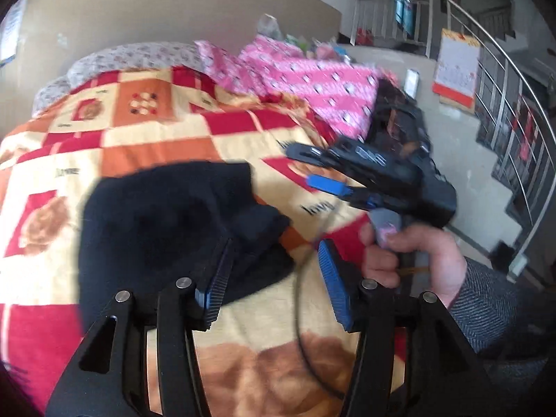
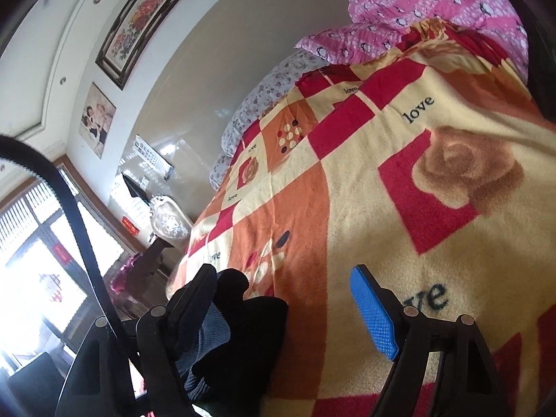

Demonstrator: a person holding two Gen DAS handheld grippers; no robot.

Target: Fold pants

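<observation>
Left wrist: patchwork blanket (image 1: 194, 132), perhaps staircase (image 1: 504, 111) beyond.

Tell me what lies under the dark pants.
The pants lie bunched on the checked blanket, which shows all around them. Whatever is directly beneath the pile is covered.

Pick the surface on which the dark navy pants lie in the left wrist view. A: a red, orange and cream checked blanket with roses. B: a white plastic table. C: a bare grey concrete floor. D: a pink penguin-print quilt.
A: the dark navy pants lie bunched on the red, orange and cream checked blanket; the pink quilt lies farther back, apart from them.
</observation>
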